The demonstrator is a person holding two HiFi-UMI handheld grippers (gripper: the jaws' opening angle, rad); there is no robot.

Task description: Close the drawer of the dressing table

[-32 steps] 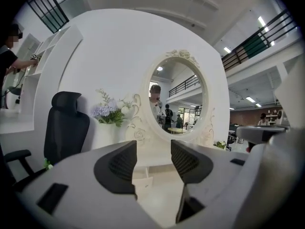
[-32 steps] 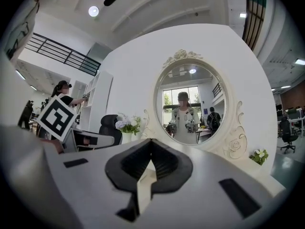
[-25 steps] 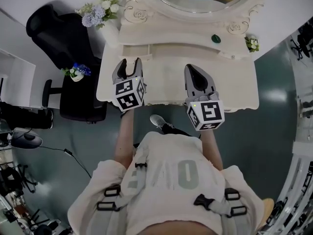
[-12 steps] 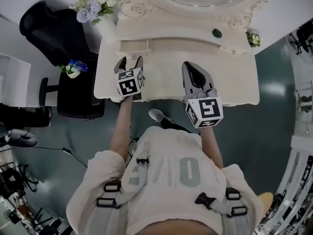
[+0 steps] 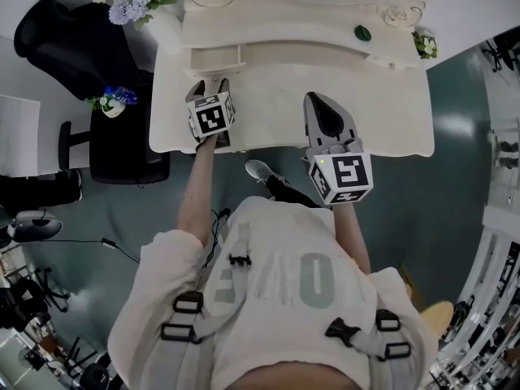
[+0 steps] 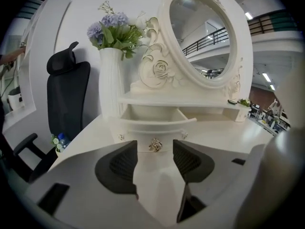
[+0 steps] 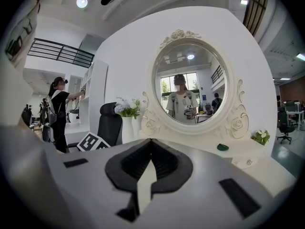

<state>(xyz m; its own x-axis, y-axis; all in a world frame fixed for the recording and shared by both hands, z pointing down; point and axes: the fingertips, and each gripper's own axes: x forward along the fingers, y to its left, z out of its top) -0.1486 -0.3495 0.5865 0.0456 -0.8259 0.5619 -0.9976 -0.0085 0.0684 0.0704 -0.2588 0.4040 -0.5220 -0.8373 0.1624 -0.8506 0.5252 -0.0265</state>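
Drawer (image 6: 152, 123) of the dressing table, standing pulled out beneath the mirror shelf, toward eleven o'clock on the white surface (image 6: 228, 137) as I look down on it. Its ornate knob (image 6: 155, 145) lies at twelve o'clock from my left gripper (image 6: 153, 154) and shows through the gap between the jaws. These jaws have just been opening and stand wide, with nothing between the pads. My right gripper (image 7: 150, 144) hovers at three o'clock from the left one, over the middle of the surface, its jaws closed tip to tip and empty. White vase of flowers (image 6: 110, 87) at ten o'clock from the drawer. Oval mirror (image 6: 202, 37) at one o'clock. Black chair (image 6: 66, 99) at nine o'clock, beside the surface.
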